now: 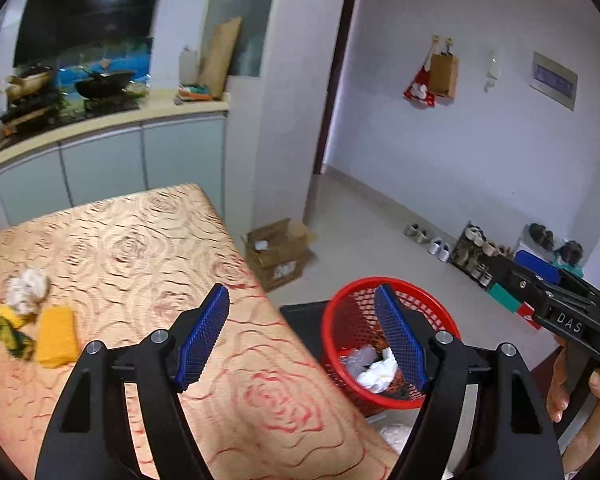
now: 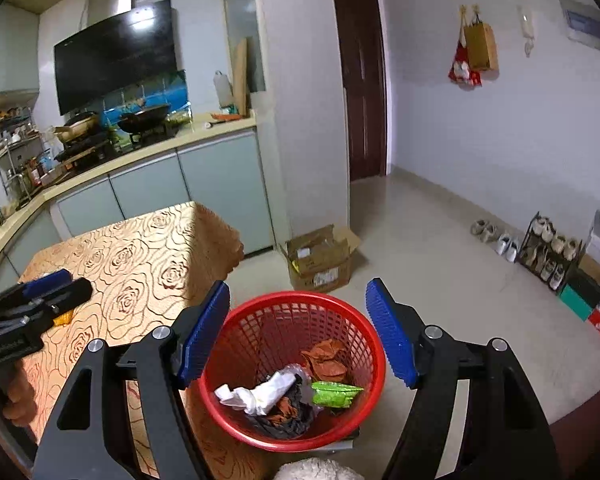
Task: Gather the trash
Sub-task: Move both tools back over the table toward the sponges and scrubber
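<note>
1. The remaining trash lay at the near left of the table with the gold rose-patterned cloth (image 1: 148, 240): a crumpled white paper wad (image 1: 27, 290), a flat yellow packet (image 1: 57, 342) just to its right, and a yellow-and-green wrapper (image 1: 10, 332) below it, all close together.
2. The wad looked light, soft and easily crushed; a pinch across its bulk should hold. The wrapper and packet looked thin and possibly slippery, better taken at a raised edge.
3. The red plastic mesh basket (image 2: 256, 320) stood on the floor off the table's right edge, holding white paper, a green wrapper (image 2: 334, 392) and brown scraps.
4. The left gripper (image 1: 302, 336) hung over the table edge, spread wide, holding nothing.
5. The right gripper (image 2: 298, 330) hung above the basket, likewise spread wide and empty.
6. Legible writing: "DAS" on the right tool's body. The label on the brown cardboard box (image 2: 320, 258) was too small to read.
</note>
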A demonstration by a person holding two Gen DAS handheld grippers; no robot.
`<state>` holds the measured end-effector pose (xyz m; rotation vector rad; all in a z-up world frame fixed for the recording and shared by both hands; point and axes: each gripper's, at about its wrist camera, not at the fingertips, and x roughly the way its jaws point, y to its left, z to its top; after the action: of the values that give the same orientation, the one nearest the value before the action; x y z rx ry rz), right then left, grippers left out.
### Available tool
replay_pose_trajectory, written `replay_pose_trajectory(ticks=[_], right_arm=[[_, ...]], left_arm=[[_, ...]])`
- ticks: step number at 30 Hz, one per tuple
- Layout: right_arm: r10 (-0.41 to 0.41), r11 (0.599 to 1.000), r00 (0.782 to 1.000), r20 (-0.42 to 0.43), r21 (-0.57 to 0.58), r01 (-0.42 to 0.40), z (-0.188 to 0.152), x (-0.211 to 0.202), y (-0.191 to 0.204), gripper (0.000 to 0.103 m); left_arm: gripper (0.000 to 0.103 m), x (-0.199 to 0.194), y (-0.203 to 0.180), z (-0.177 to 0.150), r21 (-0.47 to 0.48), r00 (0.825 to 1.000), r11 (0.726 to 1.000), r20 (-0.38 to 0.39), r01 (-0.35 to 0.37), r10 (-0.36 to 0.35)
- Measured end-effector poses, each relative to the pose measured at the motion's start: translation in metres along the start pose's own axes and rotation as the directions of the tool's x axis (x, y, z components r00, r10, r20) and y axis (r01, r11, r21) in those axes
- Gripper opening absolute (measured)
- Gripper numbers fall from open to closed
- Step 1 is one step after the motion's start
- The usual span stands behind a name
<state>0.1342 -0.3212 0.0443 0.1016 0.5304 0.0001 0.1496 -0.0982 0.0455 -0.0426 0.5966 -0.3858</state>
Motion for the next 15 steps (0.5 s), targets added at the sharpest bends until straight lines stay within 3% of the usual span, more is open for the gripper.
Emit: replay_pose_trajectory(ticks=[8, 15], right_arm=[[0.042, 0.999, 0.998, 0.041, -0.023, -0.041, -0.001, -0.021, 0.028, 0.074], [0.108, 0.994, 0.993, 0.045, -0.033, -0.106, 0.001, -0.026, 0.062, 0.074]], left_arm=[[0.076, -0.067, 0.044, 0.004, -0.037, 0.987, 0.992, 0.097, -0.123, 0.126], [0.078, -0.128, 0.103, 0.008, -0.116, 0.939, 0.95, 0.159, -0.29, 0.306]])
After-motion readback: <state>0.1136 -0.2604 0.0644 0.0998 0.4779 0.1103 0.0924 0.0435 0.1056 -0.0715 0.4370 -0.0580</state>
